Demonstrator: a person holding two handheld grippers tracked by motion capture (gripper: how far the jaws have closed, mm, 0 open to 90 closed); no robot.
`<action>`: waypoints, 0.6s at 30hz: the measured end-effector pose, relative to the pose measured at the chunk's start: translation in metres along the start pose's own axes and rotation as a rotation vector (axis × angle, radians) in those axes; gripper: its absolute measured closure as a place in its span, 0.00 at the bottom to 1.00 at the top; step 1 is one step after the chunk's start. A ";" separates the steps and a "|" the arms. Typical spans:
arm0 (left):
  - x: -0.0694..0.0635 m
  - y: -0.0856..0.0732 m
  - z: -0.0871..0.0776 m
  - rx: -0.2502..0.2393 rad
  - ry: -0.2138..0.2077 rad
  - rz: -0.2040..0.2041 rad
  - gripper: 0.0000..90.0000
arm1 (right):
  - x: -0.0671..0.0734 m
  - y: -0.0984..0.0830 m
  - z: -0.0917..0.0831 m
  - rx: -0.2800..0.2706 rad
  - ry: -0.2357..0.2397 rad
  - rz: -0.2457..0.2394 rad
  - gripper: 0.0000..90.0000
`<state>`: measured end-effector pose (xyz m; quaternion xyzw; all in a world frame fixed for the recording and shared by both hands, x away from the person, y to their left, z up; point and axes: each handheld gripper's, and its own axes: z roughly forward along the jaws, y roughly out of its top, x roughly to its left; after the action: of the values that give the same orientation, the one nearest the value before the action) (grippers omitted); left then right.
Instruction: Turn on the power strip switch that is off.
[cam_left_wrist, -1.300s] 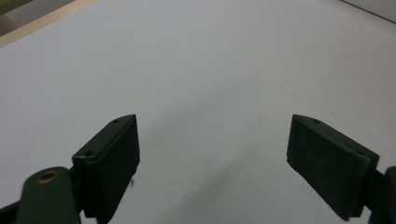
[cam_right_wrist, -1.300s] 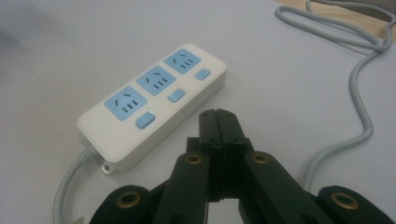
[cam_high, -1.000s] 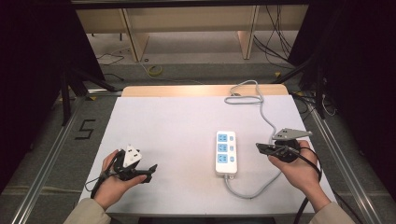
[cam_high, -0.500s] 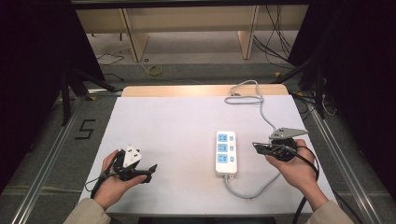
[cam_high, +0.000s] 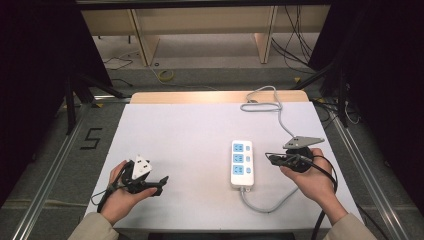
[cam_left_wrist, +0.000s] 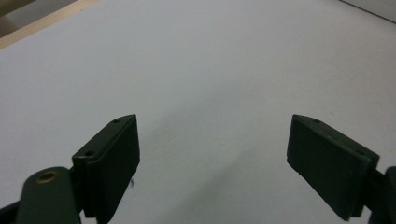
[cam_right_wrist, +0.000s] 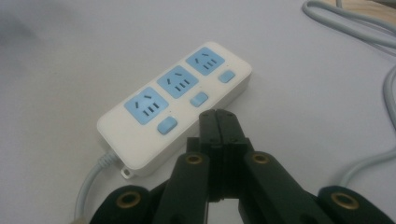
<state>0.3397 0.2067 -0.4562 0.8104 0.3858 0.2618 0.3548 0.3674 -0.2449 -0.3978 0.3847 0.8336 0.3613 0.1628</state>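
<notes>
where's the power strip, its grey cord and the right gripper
power strip (cam_high: 241, 164), high view, on its white body beside the middle socket
grey cord (cam_high: 278, 112), high view, on the stretch running toward the table's far edge
right gripper (cam_right_wrist: 218, 122), right gripper view, at its closed tips

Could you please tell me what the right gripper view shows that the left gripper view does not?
The right gripper view alone has the power strip, its grey cable, and the right gripper with its jaws shut. The left gripper view alone has the left gripper with its jaws wide apart and nothing between them. Both look onto the white table.
</notes>
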 end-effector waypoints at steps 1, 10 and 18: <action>0.000 0.000 0.000 0.000 0.000 0.000 0.19 | 0.000 0.000 0.000 0.000 0.000 0.000 1.00; 0.000 0.000 0.000 0.002 -0.001 0.006 0.19 | 0.004 0.003 0.004 0.010 0.010 -0.009 1.00; 0.000 0.000 0.000 0.001 -0.001 0.005 0.19 | 0.007 0.005 0.006 0.023 0.019 -0.013 1.00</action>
<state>0.3401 0.2066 -0.4563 0.8117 0.3838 0.2618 0.3538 0.3693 -0.2345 -0.3983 0.3778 0.8416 0.3542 0.1529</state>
